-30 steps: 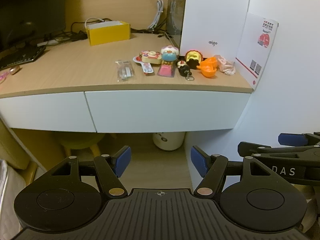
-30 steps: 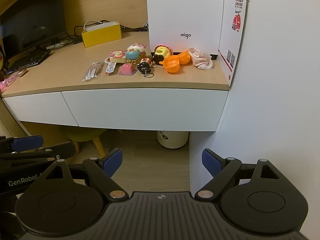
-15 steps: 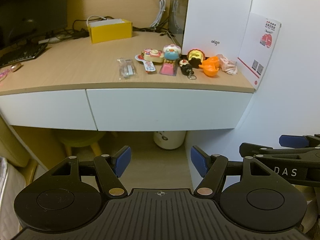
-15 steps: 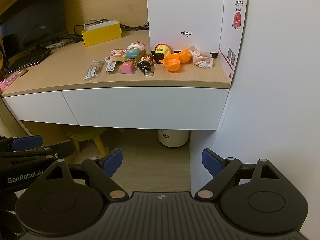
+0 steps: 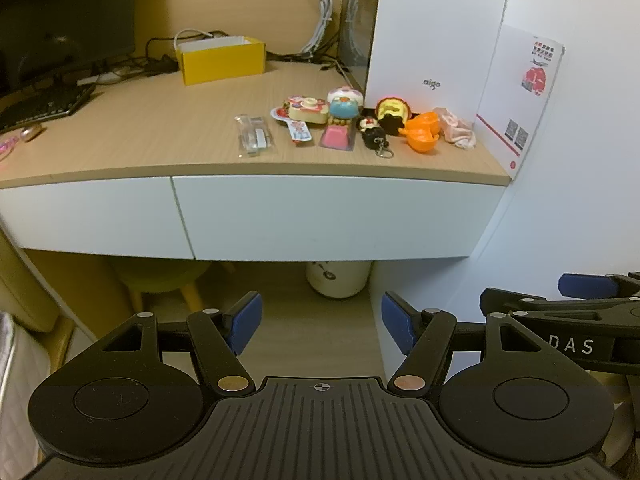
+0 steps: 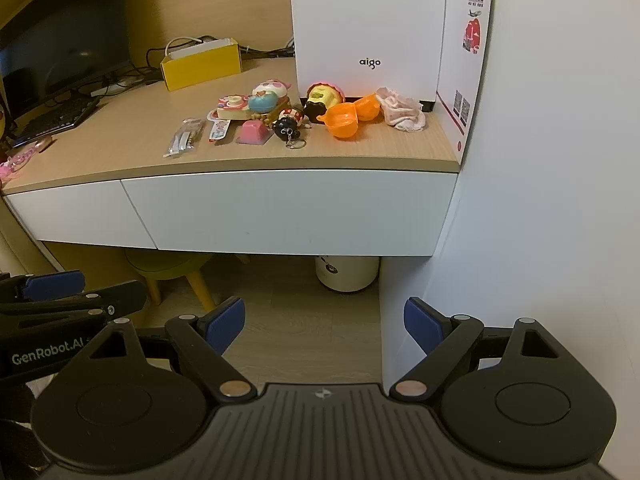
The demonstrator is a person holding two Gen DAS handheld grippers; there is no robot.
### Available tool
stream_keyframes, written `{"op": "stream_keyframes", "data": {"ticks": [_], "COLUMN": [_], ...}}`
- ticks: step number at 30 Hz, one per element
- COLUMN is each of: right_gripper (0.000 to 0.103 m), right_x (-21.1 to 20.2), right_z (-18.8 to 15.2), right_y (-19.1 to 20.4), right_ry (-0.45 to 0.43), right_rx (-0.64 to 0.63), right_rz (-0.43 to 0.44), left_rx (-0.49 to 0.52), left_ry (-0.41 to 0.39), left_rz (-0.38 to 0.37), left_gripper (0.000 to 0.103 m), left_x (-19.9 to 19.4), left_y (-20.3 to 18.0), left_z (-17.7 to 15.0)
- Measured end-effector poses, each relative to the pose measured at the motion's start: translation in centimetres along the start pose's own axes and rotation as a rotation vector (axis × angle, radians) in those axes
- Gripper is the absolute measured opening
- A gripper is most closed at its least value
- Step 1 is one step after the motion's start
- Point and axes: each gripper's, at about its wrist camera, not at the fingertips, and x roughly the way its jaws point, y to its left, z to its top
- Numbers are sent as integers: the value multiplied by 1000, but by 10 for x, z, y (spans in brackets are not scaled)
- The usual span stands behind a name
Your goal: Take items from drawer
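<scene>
The white drawer [image 5: 332,216] [image 6: 288,212] under the wooden desk is closed flush. On the desktop above it lie several small items: a clear packet [image 5: 254,140] [image 6: 184,142], a pink block [image 5: 336,136] [image 6: 252,133], a black keychain figure [image 5: 374,134] [image 6: 289,122], orange cups [image 5: 422,132] [image 6: 346,118] and a pink cloth [image 5: 456,128] [image 6: 402,112]. My left gripper [image 5: 320,320] hangs open and empty well below and in front of the drawer. My right gripper [image 6: 324,322] is beside it, also open with nothing between its blue pads.
A white "aigo" box [image 6: 368,28] and a leaflet [image 6: 466,56] stand at the desk's right end against a white wall. A yellow box [image 5: 220,60], a keyboard [image 5: 40,106] and a monitor sit further back. Under the desk are a yellow stool [image 6: 168,268] and a white bin [image 6: 346,274].
The view of the desk has shifted very slightly; both grippers stay open and in place.
</scene>
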Motion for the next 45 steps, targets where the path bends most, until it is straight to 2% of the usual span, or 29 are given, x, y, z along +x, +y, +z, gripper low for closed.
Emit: {"op": "stream_keyframes", "data": {"ticks": [45], "right_gripper": [87], "right_x": [1], "right_z": [0], "right_y": [0], "right_ry": [3], "right_rx": [2], "right_rz": [2], "left_rx": [-14], "left_ry": [6], "left_rz": [6], "left_gripper": [71], "left_x": [2], "left_y": [2], "left_z": [-2]}}
